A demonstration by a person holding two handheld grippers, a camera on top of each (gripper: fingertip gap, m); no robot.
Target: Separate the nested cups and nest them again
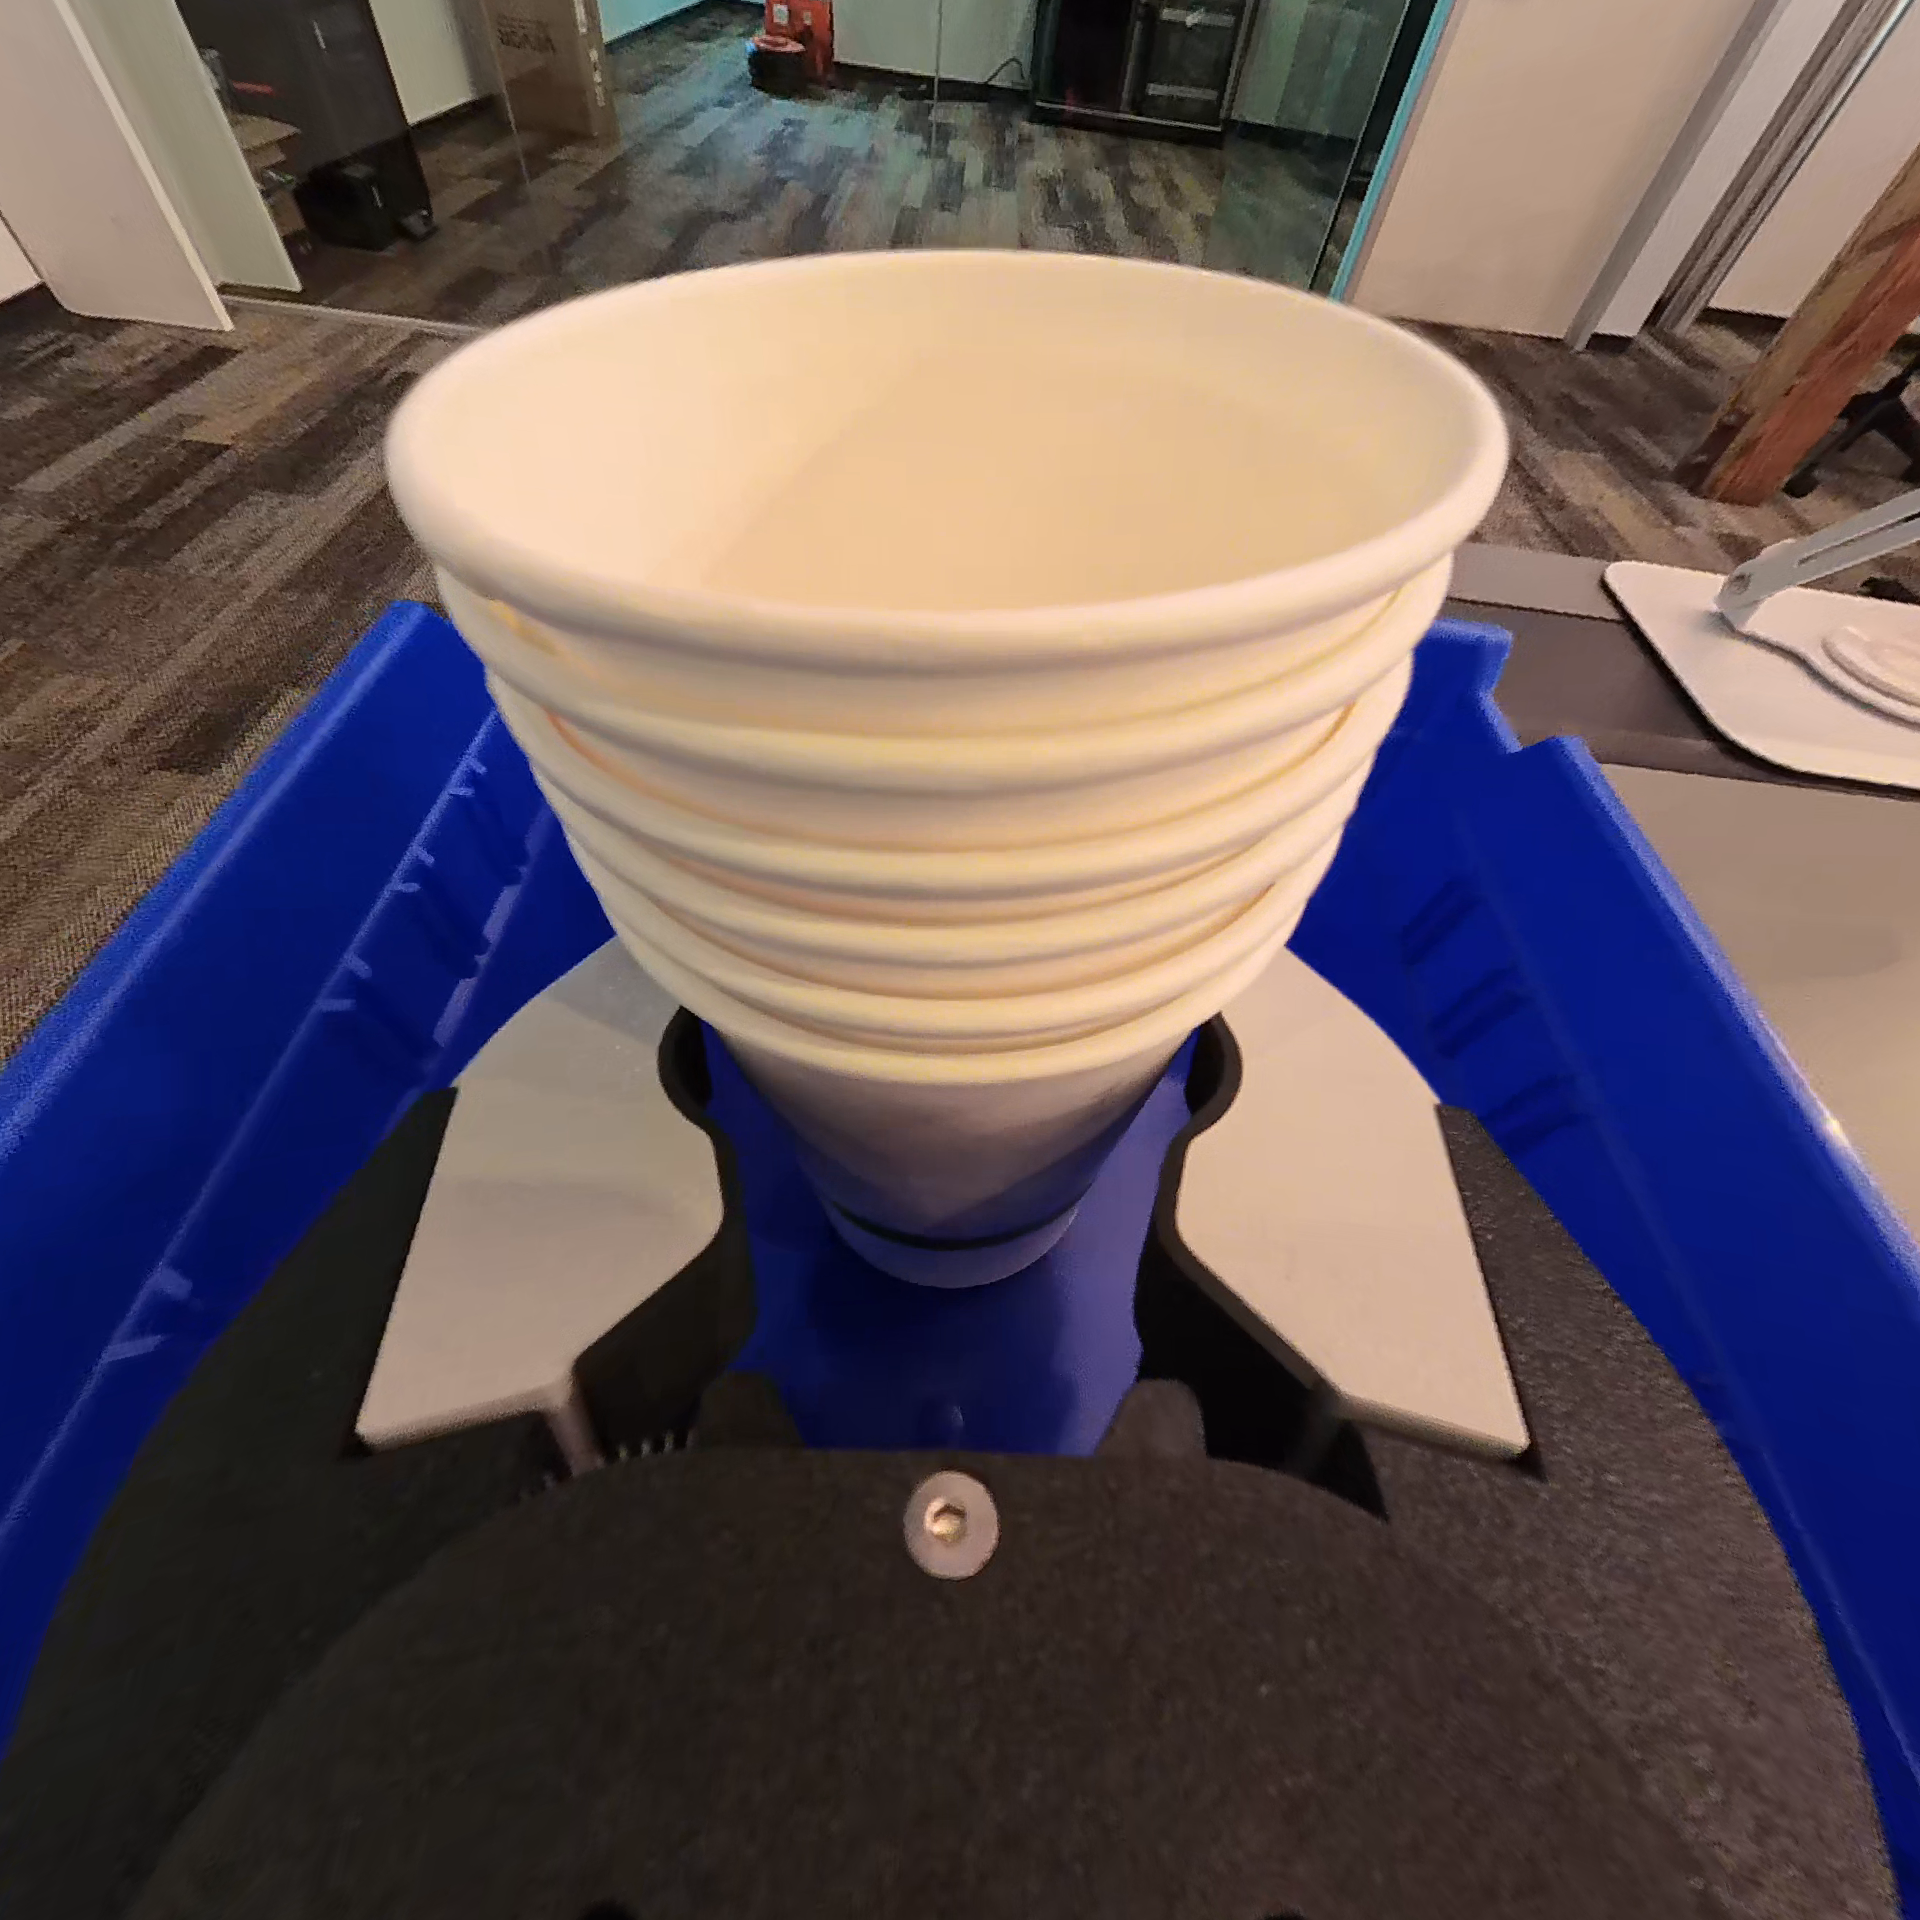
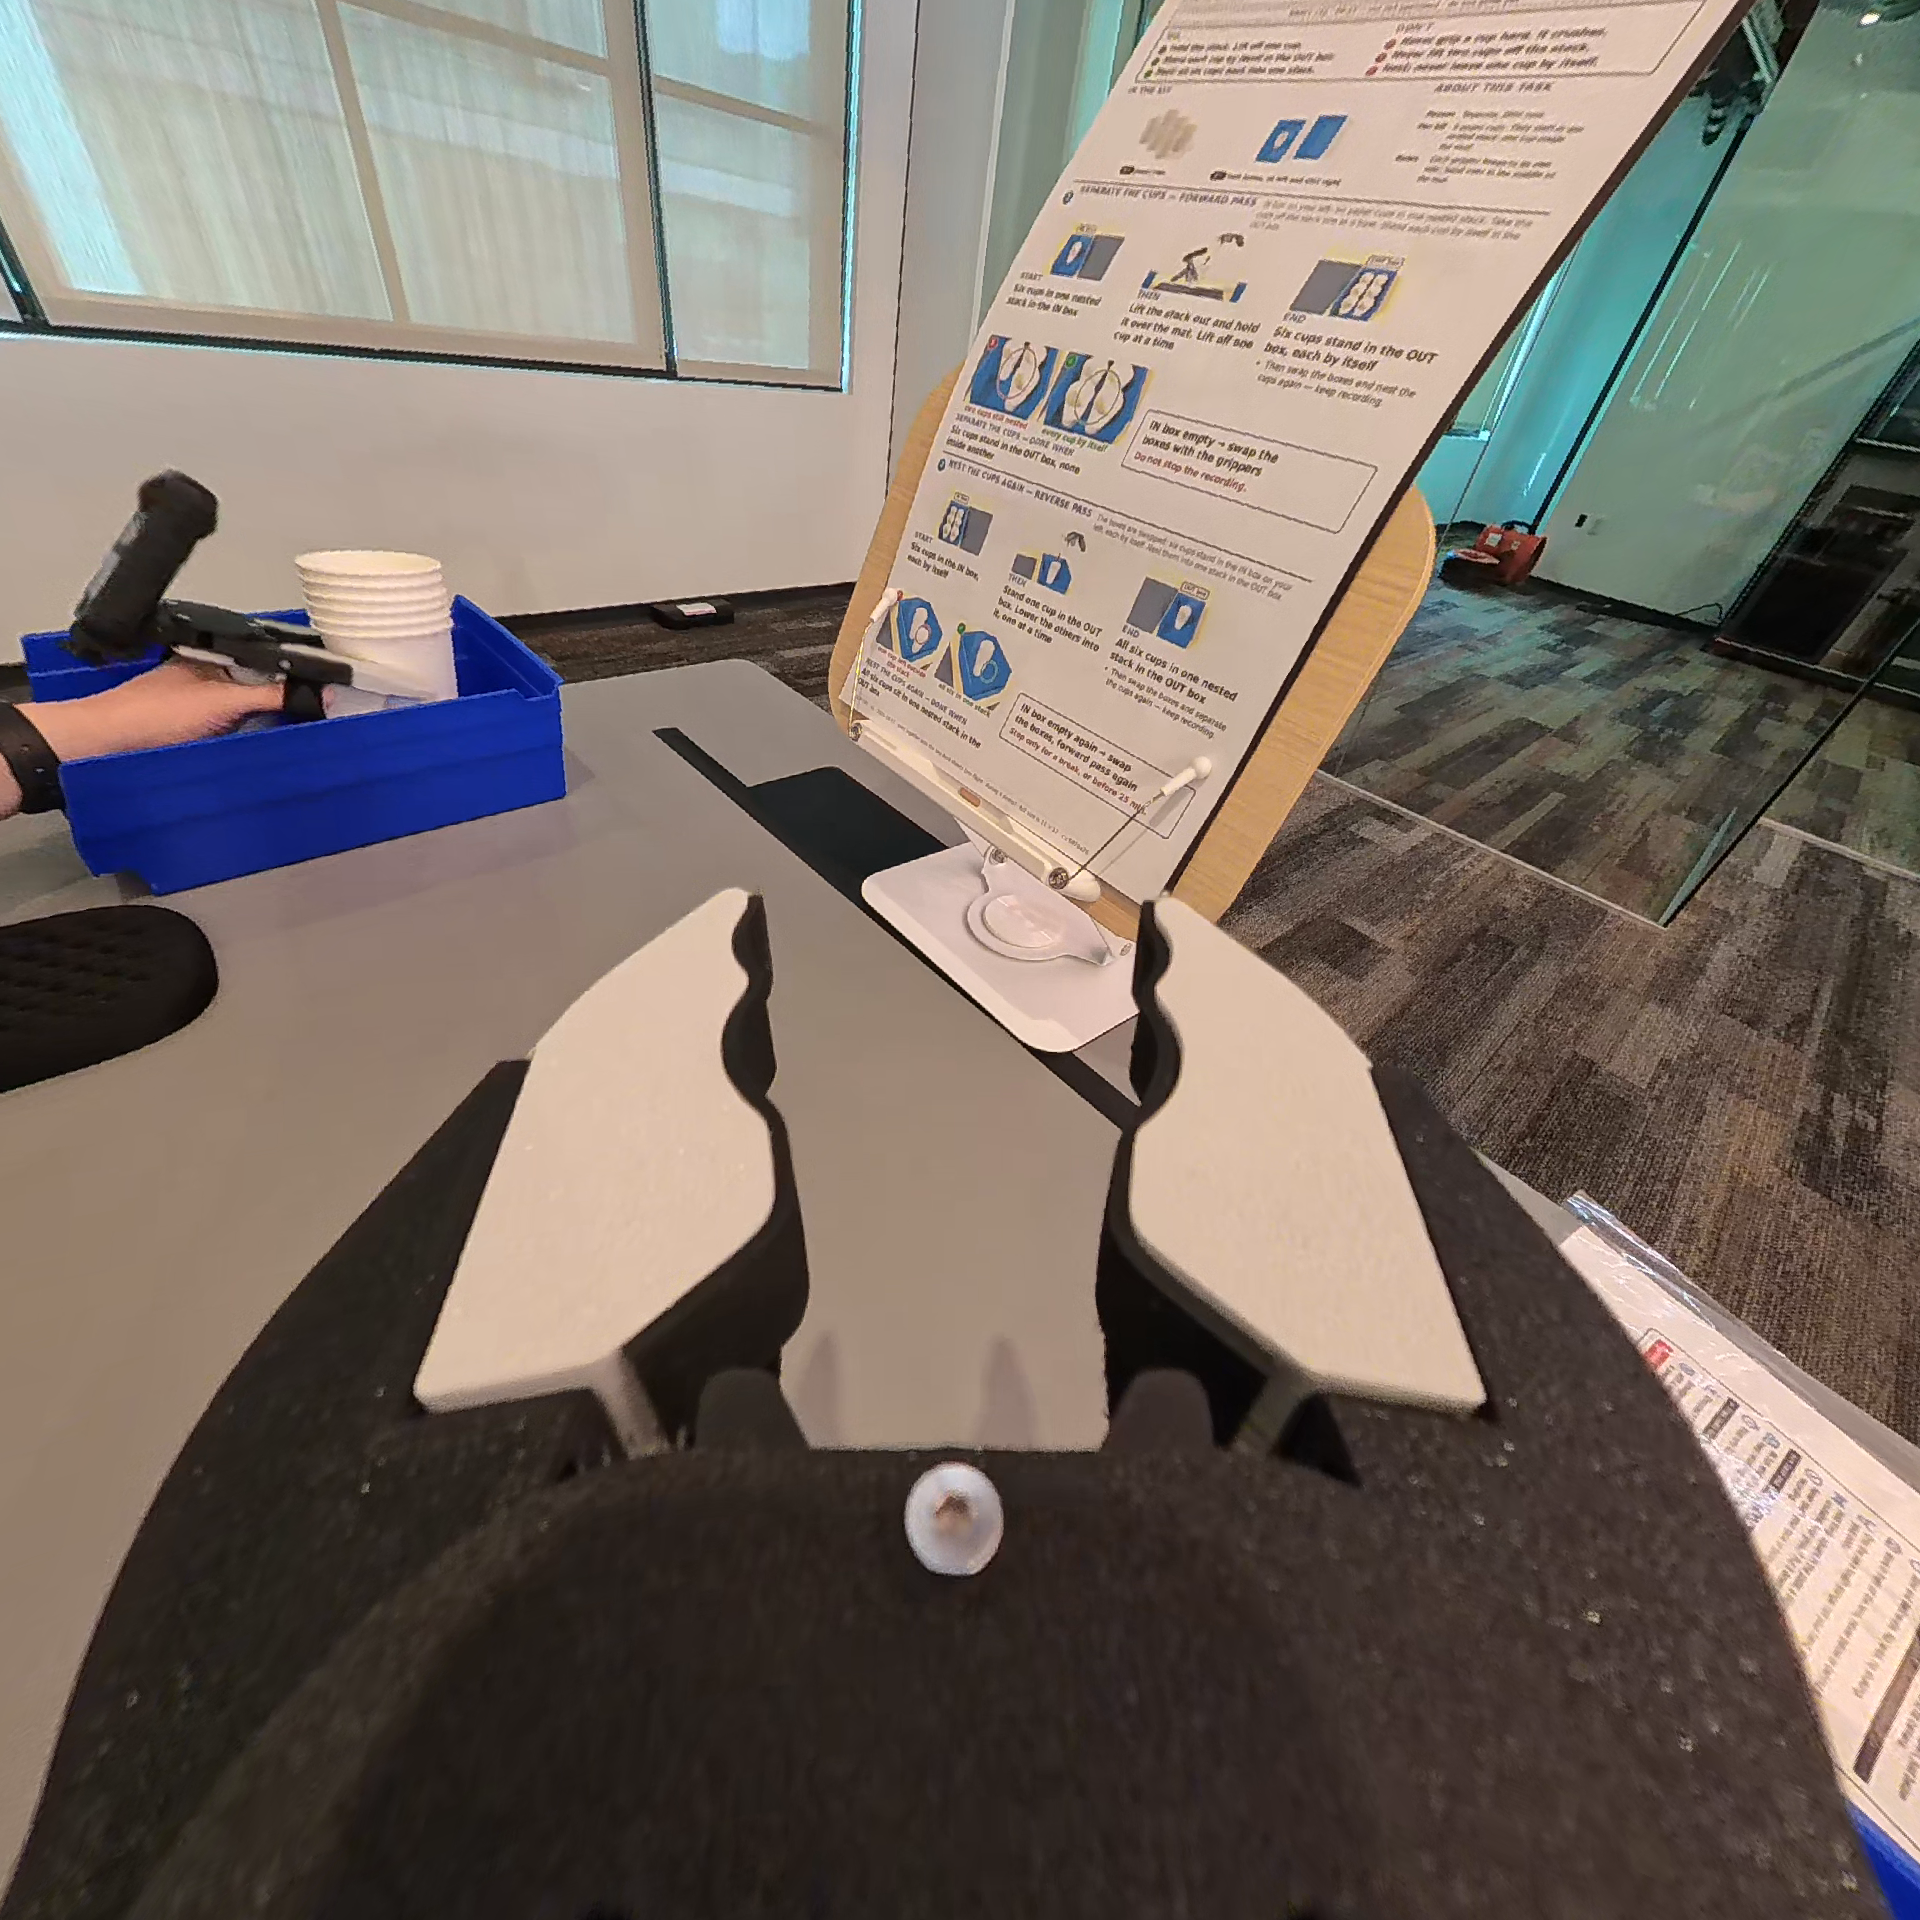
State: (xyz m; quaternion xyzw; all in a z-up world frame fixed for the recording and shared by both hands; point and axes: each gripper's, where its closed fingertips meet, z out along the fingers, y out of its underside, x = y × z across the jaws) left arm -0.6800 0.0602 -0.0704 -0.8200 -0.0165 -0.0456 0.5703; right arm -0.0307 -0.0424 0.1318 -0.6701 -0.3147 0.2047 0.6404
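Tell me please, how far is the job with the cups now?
Nothing looks separated yet: the cup stack stands nested inside the blue bin. In hand: the left tool has its fingers around the lowest cup's wall, though actual contact is unclear. The right tool is open and empty above the grey table. Left: lifting off each cup, then nesting all again.

It was an office: patterned carpet tiles (image 2: 1558, 831) at right, glass partitions (image 2: 1714, 416), a grey table (image 2: 416, 987), large windows (image 2: 416, 177) upper left.
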